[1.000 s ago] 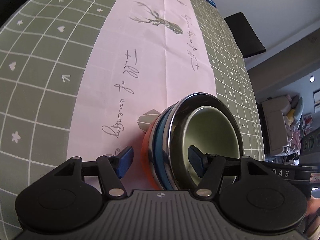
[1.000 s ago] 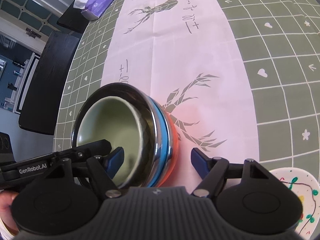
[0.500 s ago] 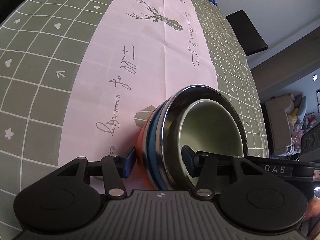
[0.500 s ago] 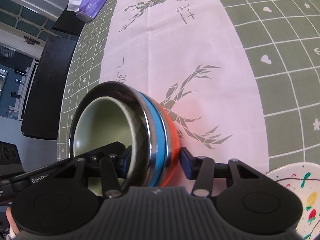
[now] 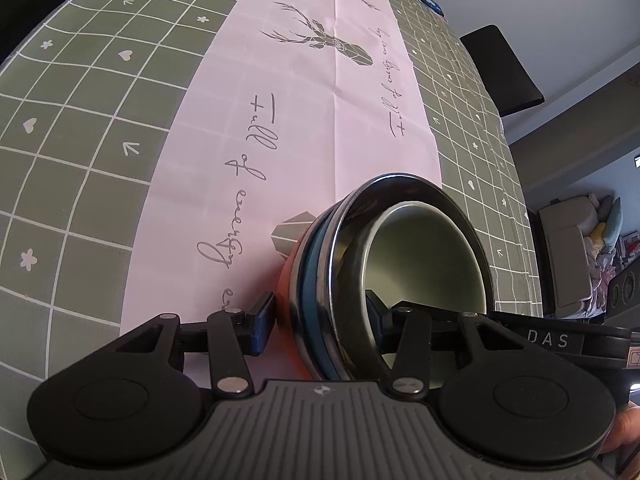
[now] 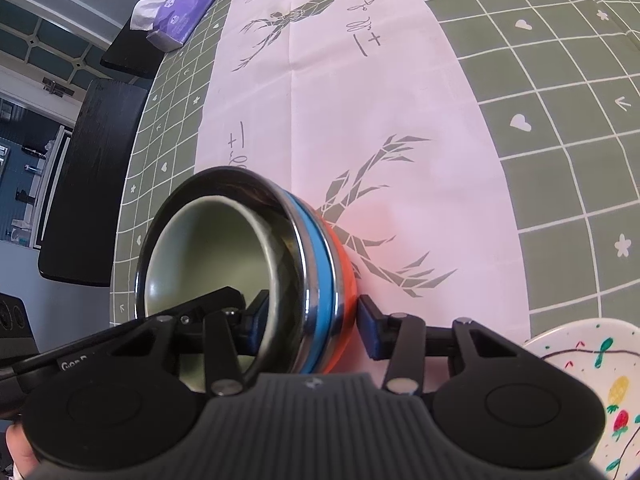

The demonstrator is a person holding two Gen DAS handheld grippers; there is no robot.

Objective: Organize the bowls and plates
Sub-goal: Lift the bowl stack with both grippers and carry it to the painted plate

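Observation:
A nested stack of bowls [image 5: 344, 280] sits between both grippers: a pale green bowl [image 5: 424, 256] inside a steel bowl, over a blue bowl and an orange bowl [image 6: 344, 276]. My left gripper [image 5: 316, 316] is shut on the stack's rim, one finger inside and one outside. My right gripper [image 6: 308, 320] is shut on the opposite rim [image 6: 308, 264] the same way. The stack looks tilted over the pink table runner [image 5: 304, 128].
A white plate with painted fruit [image 6: 592, 396] lies at the right wrist view's lower right. A purple tissue pack [image 6: 176, 16] sits at the far table edge. Black chairs [image 6: 88, 176] stand beside the table. Green checked tablecloth [image 5: 80, 120] flanks the runner.
Both grippers closed from open onto the bowl stack's rim. The stack and grippers then shifted slightly relative to the runner.

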